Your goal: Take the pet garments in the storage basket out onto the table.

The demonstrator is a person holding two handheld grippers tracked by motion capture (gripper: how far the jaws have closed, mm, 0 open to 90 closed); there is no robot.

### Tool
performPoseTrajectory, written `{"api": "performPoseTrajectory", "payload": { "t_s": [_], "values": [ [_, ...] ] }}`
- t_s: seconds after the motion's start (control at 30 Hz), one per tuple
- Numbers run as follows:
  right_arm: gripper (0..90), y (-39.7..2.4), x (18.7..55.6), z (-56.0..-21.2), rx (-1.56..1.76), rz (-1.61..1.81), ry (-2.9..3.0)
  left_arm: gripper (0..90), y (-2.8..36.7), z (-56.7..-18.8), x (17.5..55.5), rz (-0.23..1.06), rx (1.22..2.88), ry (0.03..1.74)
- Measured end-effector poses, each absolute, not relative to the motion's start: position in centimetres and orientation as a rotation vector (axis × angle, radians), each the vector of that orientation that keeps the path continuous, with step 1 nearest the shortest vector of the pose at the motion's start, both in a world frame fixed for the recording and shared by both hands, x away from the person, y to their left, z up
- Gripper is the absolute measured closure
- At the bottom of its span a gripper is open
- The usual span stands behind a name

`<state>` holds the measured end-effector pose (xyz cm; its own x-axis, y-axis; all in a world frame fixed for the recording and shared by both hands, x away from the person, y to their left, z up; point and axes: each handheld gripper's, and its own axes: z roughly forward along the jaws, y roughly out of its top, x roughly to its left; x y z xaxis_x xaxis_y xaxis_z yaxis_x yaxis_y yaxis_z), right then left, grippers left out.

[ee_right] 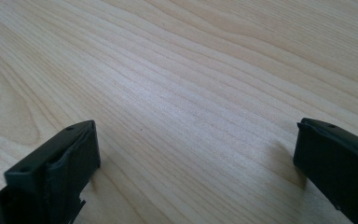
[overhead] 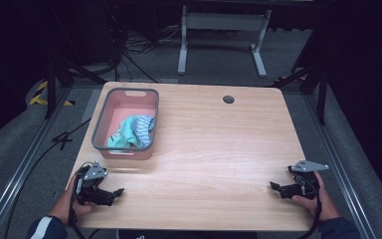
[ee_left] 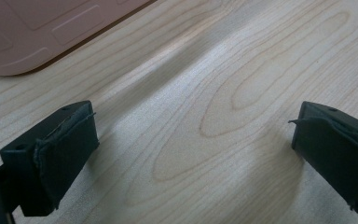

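A pink basket with a grey rim [overhead: 99,119] stands on the left half of the wooden table [overhead: 214,149]; crumpled teal and blue-striped cloth [overhead: 132,132] lies inside it. My left gripper [overhead: 117,193] rests near the table's front left corner, open, its jaws wide apart over bare wood [ee_left: 191,140]. The basket's pink wall [ee_left: 37,32] is just ahead of it in the left gripper view. At the front right, my right gripper [overhead: 274,187] is open too, nothing between its jaws [ee_right: 196,149]. A hand holds each gripper.
A dark round hole [overhead: 228,99] sits in the table near its far edge. Beyond the table stand a white frame [overhead: 219,30] and cables on grey carpet. Metal rails run along both sides of the table.
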<state>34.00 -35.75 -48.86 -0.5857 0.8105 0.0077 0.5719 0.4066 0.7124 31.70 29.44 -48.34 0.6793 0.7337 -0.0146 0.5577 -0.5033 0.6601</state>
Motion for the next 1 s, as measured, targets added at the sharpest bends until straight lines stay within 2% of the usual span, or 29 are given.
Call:
{"api": "performPoseTrajectory", "payload": {
  "t_s": [0.23, 0.33, 0.4, 0.43, 0.5, 0.57, 0.6, 1.0],
  "values": [
    [0.7, -35.8, 34.0, -48.9, 1.194, 0.981, 2.329, 2.7, 29.6, -47.8, 31.9, 0.331, 2.296, 0.996],
    [0.7, -35.7, 34.0, -48.9, 1.195, 0.98, 2.329, 23.1, 29.6, -47.3, 31.8, 0.349, 2.285, 1.006],
    [0.7, -35.7, 34.0, -48.9, 1.195, 0.98, 2.329, 20.2, 29.6, -46.8, 31.7, 0.357, 2.287, 1.0],
    [0.7, -35.8, 34.0, -48.9, 1.195, 0.981, 2.329, 13.5, 29.6, -46.5, 31.6, 0.376, 2.283, 0.981],
    [0.7, -35.7, 34.0, -48.9, 1.195, 0.98, 2.329, 22.3, 29.7, -45.9, 31.5, 0.371, 2.27, 0.983],
    [0.7, -35.7, 34.0, -48.9, 1.195, 0.98, 2.328, 17.8, 29.9, -45.4, 31.4, 0.369, 2.247, 0.987],
    [0.7, -35.8, 34.0, -48.9, 1.195, 0.98, 2.328, 19.6, 30.1, -44.9, 31.2, 0.377, 2.235, 0.986],
    [0.7, -35.7, 34.0, -48.9, 1.197, 0.98, 2.328, 16.1, 30.7, -40.4, 31.4, 0.465, 2.172, 0.974]
  ]
}}
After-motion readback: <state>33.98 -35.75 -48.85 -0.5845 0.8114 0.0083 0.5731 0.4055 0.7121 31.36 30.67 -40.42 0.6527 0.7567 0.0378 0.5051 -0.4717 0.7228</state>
